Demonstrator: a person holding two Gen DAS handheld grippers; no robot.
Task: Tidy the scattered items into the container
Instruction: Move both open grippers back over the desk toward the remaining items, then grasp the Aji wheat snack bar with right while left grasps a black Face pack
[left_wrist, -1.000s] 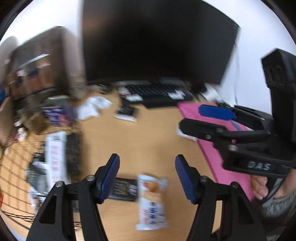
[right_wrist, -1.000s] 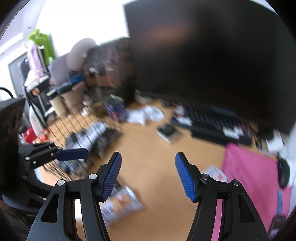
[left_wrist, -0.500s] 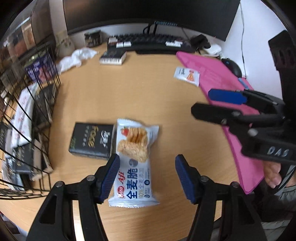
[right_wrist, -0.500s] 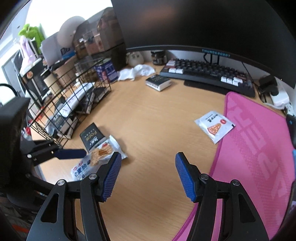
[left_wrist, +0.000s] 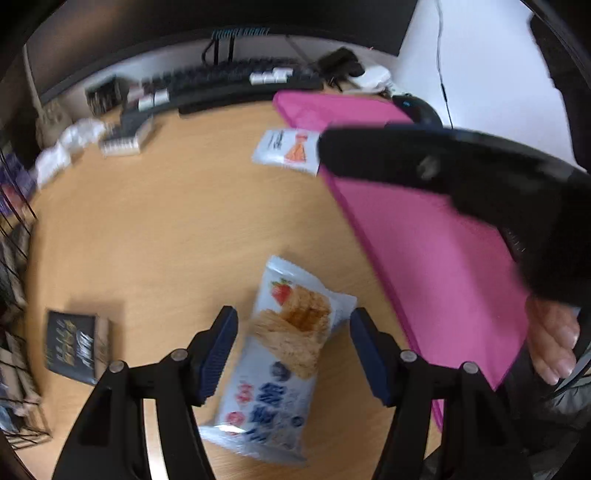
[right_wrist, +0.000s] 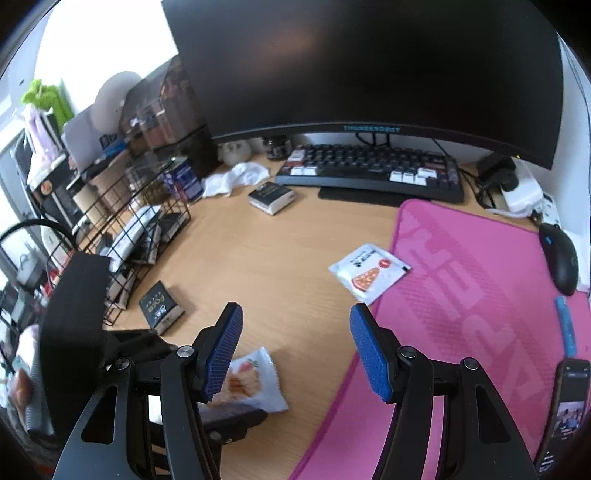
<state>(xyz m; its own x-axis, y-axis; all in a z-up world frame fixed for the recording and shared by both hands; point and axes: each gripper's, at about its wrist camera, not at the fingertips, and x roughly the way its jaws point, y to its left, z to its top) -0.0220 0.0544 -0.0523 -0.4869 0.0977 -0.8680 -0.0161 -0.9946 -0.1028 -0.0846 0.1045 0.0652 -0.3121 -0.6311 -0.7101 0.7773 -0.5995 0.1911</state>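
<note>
The snack pack (left_wrist: 284, 354) is a crinkly white-and-blue wrapper with a strawberry and crispy cracker pieces printed on it, lying flat on the wooden worktop (left_wrist: 177, 236) right beside the pink mat (left_wrist: 424, 240). The left tool (left_wrist: 290, 350) sits with its blue pads spread on either side of it, not squeezing. The right tool (right_wrist: 295, 349) is also open and holds nothing, with the wire basket (right_wrist: 122, 225) off to the left.

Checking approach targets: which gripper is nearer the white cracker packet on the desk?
Left. The left gripper straddles the cracker packet, open pads either side, not pressing. The right gripper hovers open beside it, toward the pink mat.
</note>
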